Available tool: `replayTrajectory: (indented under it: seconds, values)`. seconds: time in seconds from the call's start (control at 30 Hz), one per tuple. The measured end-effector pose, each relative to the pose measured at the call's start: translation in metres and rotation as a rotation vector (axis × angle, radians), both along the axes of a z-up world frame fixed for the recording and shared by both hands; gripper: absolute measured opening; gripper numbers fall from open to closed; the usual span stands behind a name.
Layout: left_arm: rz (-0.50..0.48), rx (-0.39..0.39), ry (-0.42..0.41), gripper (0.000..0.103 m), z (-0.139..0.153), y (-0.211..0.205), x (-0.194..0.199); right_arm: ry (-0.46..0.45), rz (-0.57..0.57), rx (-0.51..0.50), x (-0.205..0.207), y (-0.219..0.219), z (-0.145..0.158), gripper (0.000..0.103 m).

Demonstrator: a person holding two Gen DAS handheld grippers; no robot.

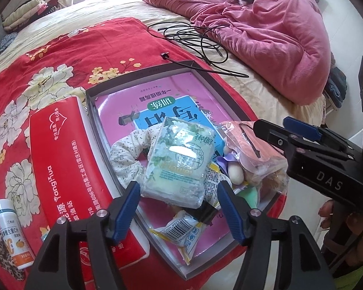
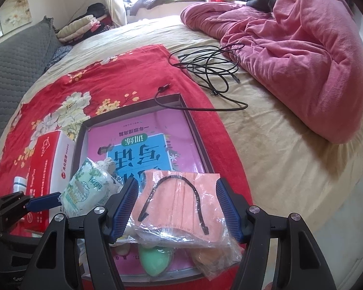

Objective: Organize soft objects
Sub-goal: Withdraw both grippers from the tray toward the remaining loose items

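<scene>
A grey shallow box (image 1: 123, 145) (image 2: 196, 130) lies on a red floral cloth, with a pink book on its floor. Soft things are piled inside. My left gripper (image 1: 177, 207) is open around a green-white tissue pack (image 1: 181, 159), also in the right wrist view (image 2: 89, 191). My right gripper (image 2: 176, 207), seen from the side in the left view (image 1: 273, 130), is open around a bagged orange face mask (image 2: 179, 200) (image 1: 251, 145). A floral cloth (image 1: 128, 154), a green sponge (image 2: 155, 258) and snack packets (image 1: 179, 234) lie below.
A red tissue box (image 1: 67, 169) (image 2: 48, 164) lies left of the grey box. A white vitamin bottle (image 1: 12, 232) stands at the far left. A black cable (image 1: 196, 38) (image 2: 210, 72) lies beyond the box. A pink quilt (image 1: 273, 31) (image 2: 302, 55) is heaped at right.
</scene>
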State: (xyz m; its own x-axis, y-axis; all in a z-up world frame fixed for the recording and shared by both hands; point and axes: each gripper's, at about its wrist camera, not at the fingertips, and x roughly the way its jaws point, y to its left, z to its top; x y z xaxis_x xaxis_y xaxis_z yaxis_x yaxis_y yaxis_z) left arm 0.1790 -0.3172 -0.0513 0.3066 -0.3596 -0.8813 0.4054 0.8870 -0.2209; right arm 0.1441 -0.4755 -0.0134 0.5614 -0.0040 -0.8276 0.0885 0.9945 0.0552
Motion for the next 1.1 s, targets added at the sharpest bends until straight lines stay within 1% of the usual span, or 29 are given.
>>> replayTrajectory:
  seconds: [0.03, 0.17, 0.3, 0.43, 0.57, 0.8, 1.0, 1.1]
  values:
    - [0.001, 0.004, -0.002, 0.068, 0.0, 0.0, 0.0, 0.003, -0.002, -0.003, -0.001, 0.0, 0.0, 0.076]
    - [0.001, 0.002, -0.002, 0.069, 0.001, 0.002, -0.002, 0.004, -0.004, -0.01, -0.003, -0.001, 0.001, 0.076]
    - [-0.005, -0.005, -0.007, 0.073, 0.006, 0.003, -0.004, -0.001, -0.004, -0.015, -0.008, 0.0, 0.005, 0.076]
    - [-0.004, 0.005, -0.029, 0.073, 0.013, 0.007, -0.007, -0.006, -0.006, -0.02, -0.013, 0.001, 0.008, 0.076]
    - [0.002, -0.008, -0.043, 0.074, 0.023, 0.014, -0.01, -0.016, -0.007, -0.025, -0.021, 0.003, 0.014, 0.076]
    - [0.035, -0.031, -0.07, 0.074, 0.042, 0.04, -0.021, -0.044, -0.007, -0.03, -0.037, 0.009, 0.027, 0.077]
    - [0.079, -0.059, -0.104, 0.074, 0.062, 0.074, -0.034, -0.081, 0.021, -0.057, -0.049, 0.026, 0.046, 0.077]
    - [0.098, -0.054, -0.132, 0.075, 0.072, 0.091, -0.042, -0.096, 0.039, -0.055, -0.053, 0.036, 0.054, 0.077]
